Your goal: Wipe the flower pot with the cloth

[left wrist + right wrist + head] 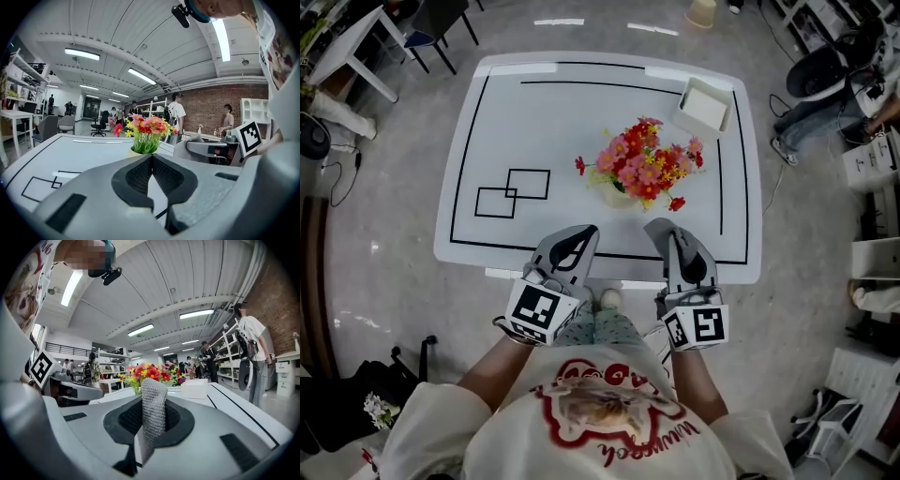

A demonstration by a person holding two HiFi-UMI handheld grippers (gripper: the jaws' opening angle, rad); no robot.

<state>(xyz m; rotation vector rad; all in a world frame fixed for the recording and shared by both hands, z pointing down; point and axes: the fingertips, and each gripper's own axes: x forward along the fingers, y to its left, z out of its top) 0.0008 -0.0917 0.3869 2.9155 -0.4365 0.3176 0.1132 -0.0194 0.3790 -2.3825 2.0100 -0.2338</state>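
- Flower pot [617,199]: wipe not begun, nothing is touching it. I read this as the approach step.
- Right claw [661,228]: jaws clamped on the cloth [153,408], a grey knit strip standing up between the pads with its free end pointing at the pot.
- Left claw [151,157]: jaws together, nothing between them.
- Both claws sit side by side at the near edge of the bench [562,122], aimed far towards the pot and apart from it.
- The pot stands mid-bench, a little right of centre and roughly in line with the gap between the claws. It is cream and mostly hidden under the flowers [642,167]; only a bit of wall shows on the near-left side.
- Further out: black rectangle outlines [514,192] left of the pot, and a white box [705,105] at the far right corner. Both are well clear of the work.
- Next move, my call: bring the right claw forward and low so the cloth meets the pot wall under the blooms rather than the petals.
- The pot looks light and top-heavy. The left claw probably needs to open and brace it from the left before any sideways rubbing, or it will slide or tip.
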